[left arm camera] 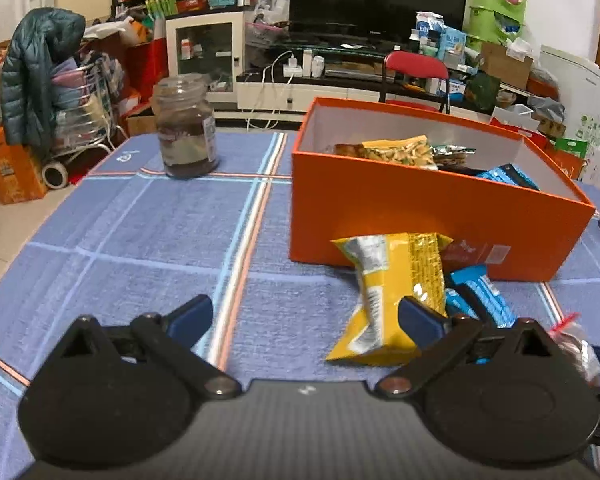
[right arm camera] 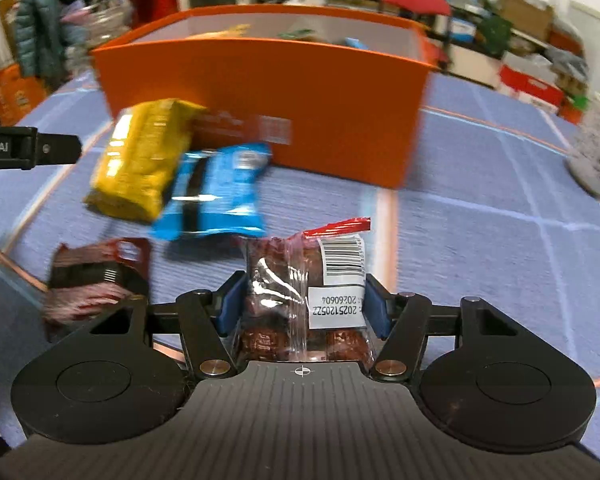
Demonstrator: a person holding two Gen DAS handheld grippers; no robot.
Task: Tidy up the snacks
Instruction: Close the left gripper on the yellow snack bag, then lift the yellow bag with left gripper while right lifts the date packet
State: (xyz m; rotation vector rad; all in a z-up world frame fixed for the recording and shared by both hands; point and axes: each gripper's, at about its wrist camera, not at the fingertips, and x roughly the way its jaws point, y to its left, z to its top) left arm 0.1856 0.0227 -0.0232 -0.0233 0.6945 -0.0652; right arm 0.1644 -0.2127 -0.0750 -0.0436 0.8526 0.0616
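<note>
Right gripper (right arm camera: pixel 302 304): clamped on clear date bag (right arm camera: pixel 300 284)
Left gripper (left arm camera: pixel 306 316): wide, holding nothing
Yellow pack (left arm camera: pixel 392 288): leaning on box (left arm camera: pixel 380 216) front
Blue pack (right arm camera: pixel 216 192): beside yellow pack

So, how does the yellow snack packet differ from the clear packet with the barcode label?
The yellow snack packet is opaque, while the clear packet shows dark brown pieces inside. The yellow snack packet lies free on the table beside the orange box, while the clear packet is gripped in the right tool. The clear packet carries a white barcode label. Both are outside the box.
</note>
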